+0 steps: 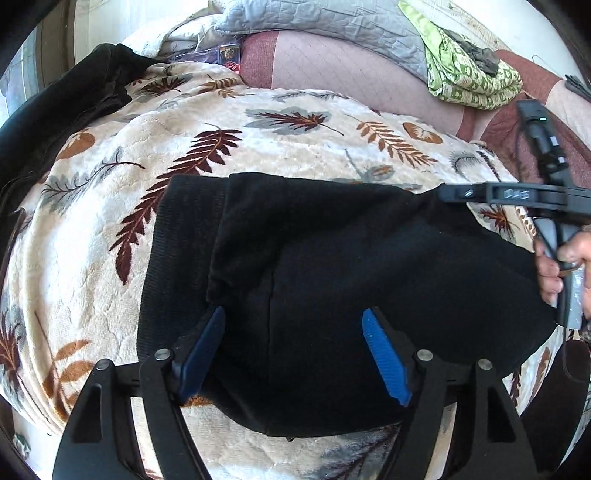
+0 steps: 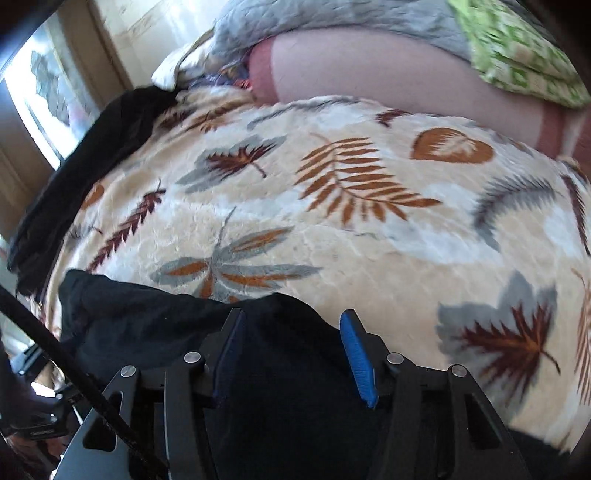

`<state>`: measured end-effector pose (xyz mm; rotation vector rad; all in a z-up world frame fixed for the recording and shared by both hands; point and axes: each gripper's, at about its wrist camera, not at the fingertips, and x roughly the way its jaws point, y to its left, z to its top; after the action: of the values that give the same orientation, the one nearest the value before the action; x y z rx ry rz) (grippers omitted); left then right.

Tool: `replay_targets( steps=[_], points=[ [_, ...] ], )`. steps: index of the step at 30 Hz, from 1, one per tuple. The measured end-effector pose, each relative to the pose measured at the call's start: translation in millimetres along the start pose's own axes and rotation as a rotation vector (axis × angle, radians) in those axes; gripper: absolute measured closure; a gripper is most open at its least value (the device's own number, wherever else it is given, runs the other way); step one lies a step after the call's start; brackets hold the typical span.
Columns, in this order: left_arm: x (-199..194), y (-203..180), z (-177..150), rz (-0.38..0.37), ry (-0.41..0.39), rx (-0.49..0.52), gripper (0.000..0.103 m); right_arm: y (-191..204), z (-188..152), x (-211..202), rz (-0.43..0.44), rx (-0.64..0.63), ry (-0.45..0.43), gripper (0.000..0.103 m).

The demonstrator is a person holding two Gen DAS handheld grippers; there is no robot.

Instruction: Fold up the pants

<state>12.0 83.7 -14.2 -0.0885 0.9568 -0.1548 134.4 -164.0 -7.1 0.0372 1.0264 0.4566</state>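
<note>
Spread across the whole working area: a plush cream blanket printed with rust, maroon and grey leaves (image 1: pixel 314 147), soft and giving. Beyond its far edge, a quilted pink bedspread (image 1: pixel 332 66), a grey quilted cover (image 1: pixel 314 18) and a bunched green-and-white patterned cloth (image 1: pixel 465 74). Along the blanket's far left edge, a second dark garment in a loose heap (image 1: pixel 55 110), well apart from the work.

In the near middle of the blanket: the black knit pants (image 1: pixel 332 277), already doubled into a compact block, ribbed waistband showing at the left end, upper layer lying slightly short of the layer beneath.

Over the near left part of that block, the left gripper (image 1: pixel 295 354), blue pads spread wide, fabric beneath and between but not pinched. At the right end, the right gripper (image 2: pixel 291 354), jaws roughly half apart, black cloth lying between the pads, no clear press on it; right wrist view smeared. Beside the right corner in the left wrist view, a hand (image 1: pixel 554 273) on the tool's handle.

Judged as a release just after laying a fold down, most of the folding seemingly done. Next, probably: either smoothing and squaring the edges, or a fresh pinch at one short end for a last fold across. Needed for that: both layers caught together, blanket pile left out of the bite, matched travel on both sides to keep the stack from skewing.
</note>
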Motion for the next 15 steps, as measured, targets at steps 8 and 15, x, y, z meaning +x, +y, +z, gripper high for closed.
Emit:
replay_targets(
  steps=[8,15],
  points=[
    [-0.4,-0.3,-1.9,-0.007,-0.023,-0.009,0.025,-2.8,14.5,26.8,-0.024,0.019,0.094,0.100],
    [-30.3,8.9,5.3,-0.065,-0.002,-0.101,0.025,-7.5,26.4,44.3,-0.104,0.050,0.115,0.081]
  ],
)
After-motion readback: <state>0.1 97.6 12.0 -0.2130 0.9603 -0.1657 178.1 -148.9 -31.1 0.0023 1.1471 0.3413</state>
